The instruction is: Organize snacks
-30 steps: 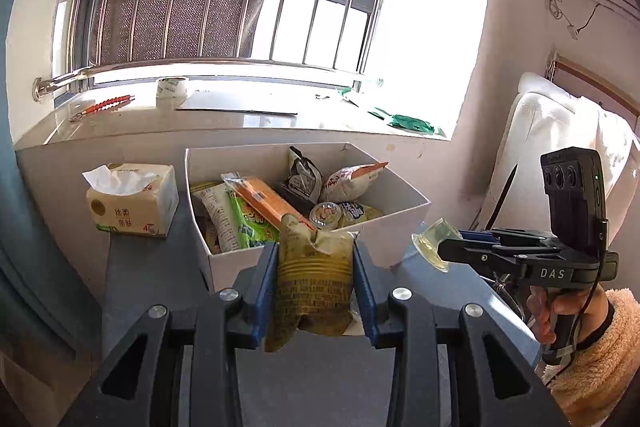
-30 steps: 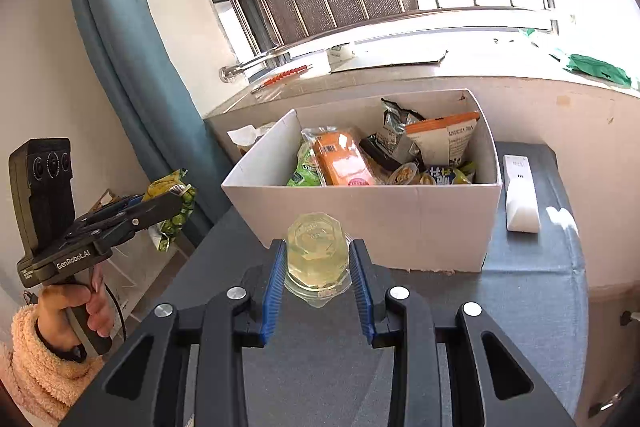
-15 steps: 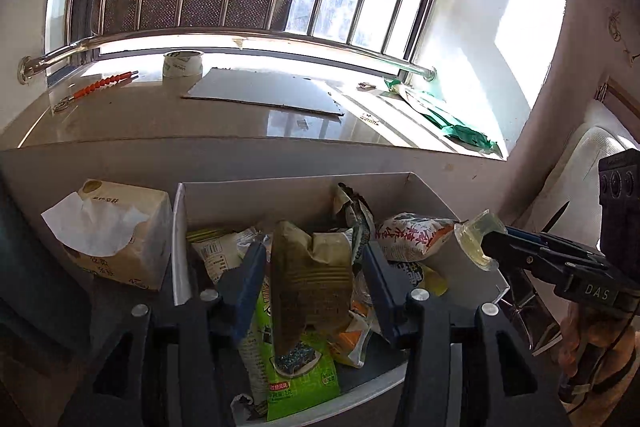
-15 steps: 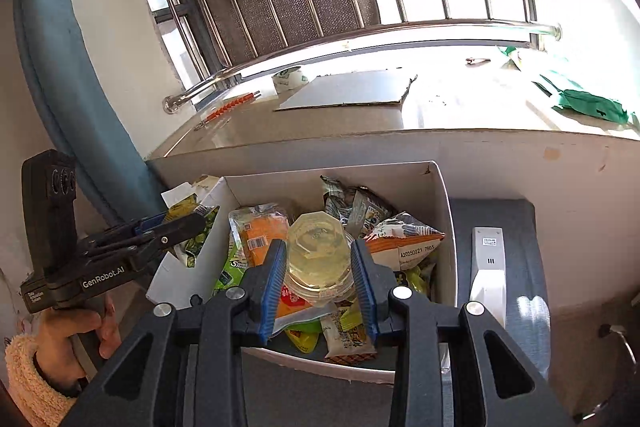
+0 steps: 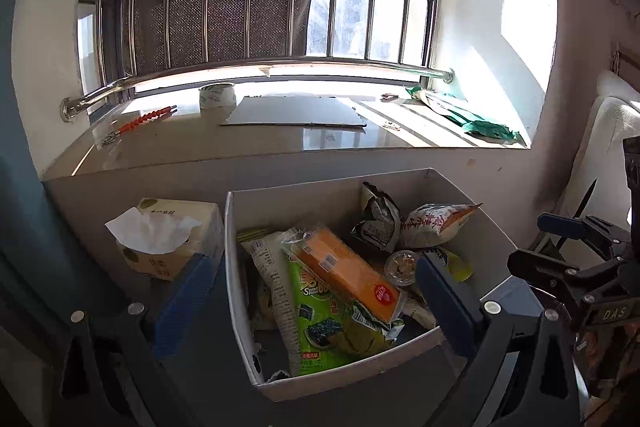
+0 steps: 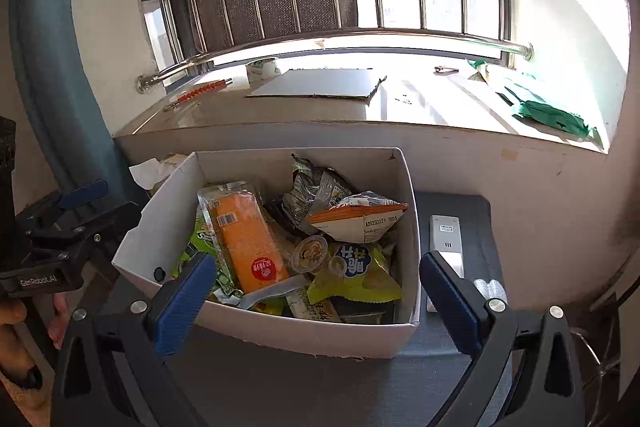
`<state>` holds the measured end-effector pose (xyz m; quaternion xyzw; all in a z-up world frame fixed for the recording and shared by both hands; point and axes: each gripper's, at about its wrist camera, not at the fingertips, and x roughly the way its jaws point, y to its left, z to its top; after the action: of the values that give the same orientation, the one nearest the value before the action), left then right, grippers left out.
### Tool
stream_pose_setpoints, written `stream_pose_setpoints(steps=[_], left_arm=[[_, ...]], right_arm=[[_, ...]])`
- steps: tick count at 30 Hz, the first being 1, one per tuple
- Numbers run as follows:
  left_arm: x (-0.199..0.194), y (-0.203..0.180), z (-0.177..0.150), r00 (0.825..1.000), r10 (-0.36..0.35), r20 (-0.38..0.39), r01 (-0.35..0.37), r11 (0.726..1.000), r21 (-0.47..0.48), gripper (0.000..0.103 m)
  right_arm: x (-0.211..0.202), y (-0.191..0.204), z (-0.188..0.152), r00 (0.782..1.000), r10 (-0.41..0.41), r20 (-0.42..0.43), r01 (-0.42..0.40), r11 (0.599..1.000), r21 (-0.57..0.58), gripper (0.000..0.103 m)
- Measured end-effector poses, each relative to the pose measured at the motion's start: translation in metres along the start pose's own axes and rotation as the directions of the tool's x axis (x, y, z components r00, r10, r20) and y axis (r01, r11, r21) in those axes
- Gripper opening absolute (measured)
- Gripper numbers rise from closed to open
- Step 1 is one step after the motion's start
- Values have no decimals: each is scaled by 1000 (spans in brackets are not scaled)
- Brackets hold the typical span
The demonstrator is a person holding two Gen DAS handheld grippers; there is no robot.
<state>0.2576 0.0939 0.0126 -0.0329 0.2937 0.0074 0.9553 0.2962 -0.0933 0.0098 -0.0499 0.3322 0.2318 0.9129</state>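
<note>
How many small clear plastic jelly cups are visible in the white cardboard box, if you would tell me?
2: one clear jelly cup with brownish filling lies mid-box beside the orange packet, and a smaller sealed cup rests against the yellow bag. Others may be hidden under the packets in the white cardboard box.

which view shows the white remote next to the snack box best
The right wrist view: the white remote lies in the open on the grey table, right of the box, with only its near end behind the right tool's finger. The left wrist view shows none of it.
</note>
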Motion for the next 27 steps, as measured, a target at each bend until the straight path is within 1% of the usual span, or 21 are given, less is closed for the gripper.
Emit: stream_pose_setpoints(steps=[2, 3, 4, 6, 8, 12, 14, 15, 17, 19, 22, 24, 27], left_arm=[[-17, -5, -8, 999, 43, 24, -43, 999, 5, 103], [-25, -6, -12, 998, 52, 34, -52, 999, 2, 103], [-34, -7, -16, 998, 50, 29, -50, 999, -9, 103], [-47, -7, -24, 1000, -2, -7, 1, 999, -36, 103], [-65, -9, -34, 999, -28, -20, 27, 997, -65, 103], [-101, -15, -59, 999, -40, -10, 39, 996, -85, 103], [-114, -15, -73, 1000, -20, -18, 18, 994, -105, 103], [-119, -15, -79, 999, -21, -27, 18, 993, -113, 103], [-128, -18, -91, 998, -34, -44, 29, 993, -118, 103], [-132, -21, -100, 996, -57, -68, 50, 994, -100, 103], [-134, -21, -105, 994, -68, -84, 58, 992, -115, 103], [-137, -21, -102, 995, -67, -73, 59, 991, -118, 103], [-143, -25, -96, 997, -61, -52, 55, 993, -104, 103]], right_arm=[[-14, 7, -7, 999, 5, 33, -5, 1000, -19, 103], [-20, 10, -10, 999, 18, 40, -17, 999, -28, 103], [-25, 14, -13, 999, 25, 35, -24, 999, -42, 103], [-33, 20, -20, 1000, 12, 14, -11, 999, -42, 103], [-48, 26, -28, 1000, -5, 23, 6, 999, -37, 103], [-80, 36, -48, 999, 17, 44, -14, 998, -59, 103], [-92, 37, -57, 999, 11, 39, -10, 999, -39, 103], [-98, 36, -62, 999, 8, 36, -8, 1000, -22, 103], [-107, 34, -72, 999, 11, 33, -11, 1000, 10, 103], [-111, 33, -79, 1000, -1, 14, 1, 1000, 25, 103], [-114, 34, -82, 1000, 16, 2, -16, 1000, 20, 103], [-118, 35, -82, 1000, 9, 10, -9, 1000, 24, 103], [-121, 38, -82, 1000, 22, 17, -22, 1000, 22, 103]])
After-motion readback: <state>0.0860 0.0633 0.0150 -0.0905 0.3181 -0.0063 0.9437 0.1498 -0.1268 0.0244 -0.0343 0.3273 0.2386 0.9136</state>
